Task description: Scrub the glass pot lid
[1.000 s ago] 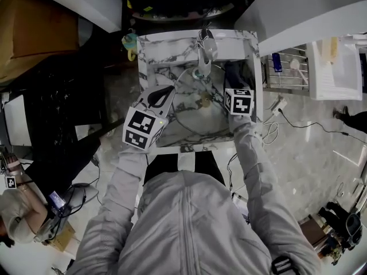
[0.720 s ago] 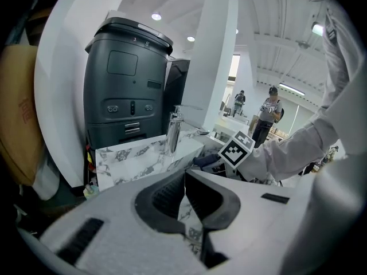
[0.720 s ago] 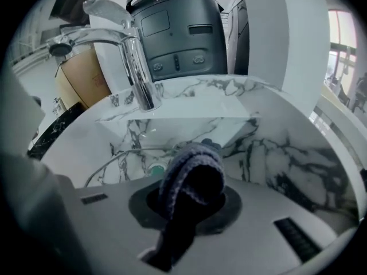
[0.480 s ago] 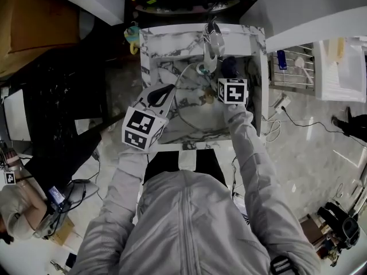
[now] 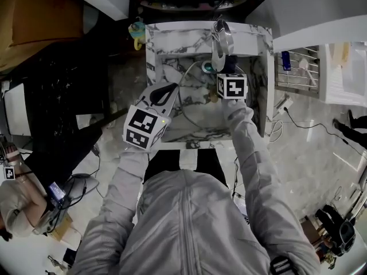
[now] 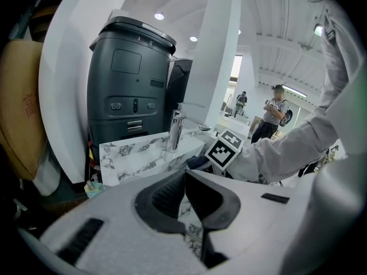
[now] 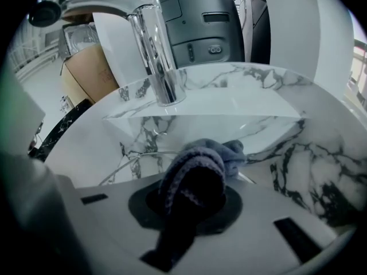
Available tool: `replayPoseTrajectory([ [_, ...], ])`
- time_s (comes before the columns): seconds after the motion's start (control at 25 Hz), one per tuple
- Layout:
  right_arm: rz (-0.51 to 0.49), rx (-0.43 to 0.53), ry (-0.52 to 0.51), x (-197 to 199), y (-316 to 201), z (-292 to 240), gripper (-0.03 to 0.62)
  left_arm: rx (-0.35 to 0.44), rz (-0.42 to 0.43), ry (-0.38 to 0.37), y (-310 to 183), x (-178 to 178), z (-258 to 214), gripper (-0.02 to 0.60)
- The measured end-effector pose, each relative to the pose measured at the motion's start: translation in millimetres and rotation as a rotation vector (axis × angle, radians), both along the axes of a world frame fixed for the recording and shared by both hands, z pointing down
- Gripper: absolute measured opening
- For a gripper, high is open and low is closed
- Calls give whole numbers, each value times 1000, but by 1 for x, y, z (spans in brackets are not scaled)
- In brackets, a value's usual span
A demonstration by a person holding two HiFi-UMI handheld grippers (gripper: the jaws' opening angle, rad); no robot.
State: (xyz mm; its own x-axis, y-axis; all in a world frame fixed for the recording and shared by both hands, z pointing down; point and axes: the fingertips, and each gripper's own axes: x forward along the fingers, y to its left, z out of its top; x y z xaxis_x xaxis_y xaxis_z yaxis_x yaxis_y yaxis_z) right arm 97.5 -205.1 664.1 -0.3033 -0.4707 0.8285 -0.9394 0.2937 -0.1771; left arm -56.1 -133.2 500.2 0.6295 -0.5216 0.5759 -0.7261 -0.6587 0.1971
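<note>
Right claw (image 7: 192, 202) clamped on a dark cloth (image 7: 198, 165), at the far edge of the lid (image 5: 195, 110), just under the faucet (image 5: 221, 42). Left claw (image 6: 184, 173): jaws together at the lid's left rim; grip on it unclear. Lid lies in marble sink (image 5: 172, 39). Pale floor (image 5: 309, 148) around; dark machine (image 6: 129, 90) behind. Versus 1 s ago: right claw has moved from the basin's right side toward the faucet; left claw unmoved.
</note>
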Motion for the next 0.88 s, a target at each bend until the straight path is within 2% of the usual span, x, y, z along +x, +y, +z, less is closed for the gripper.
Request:
replayPoseTrajectory([
  [0.12,-11,-11,-8,-10,2,1,60,0,3,0,1,-1,0,26],
  [0.4,-127,-27,-20,-39,10,7,60,2,-6,3,3,-3,2,26],
  [0.88,-191,-39,-14,-74,17,9,61,-1,-2,9,13,-15,2,26],
])
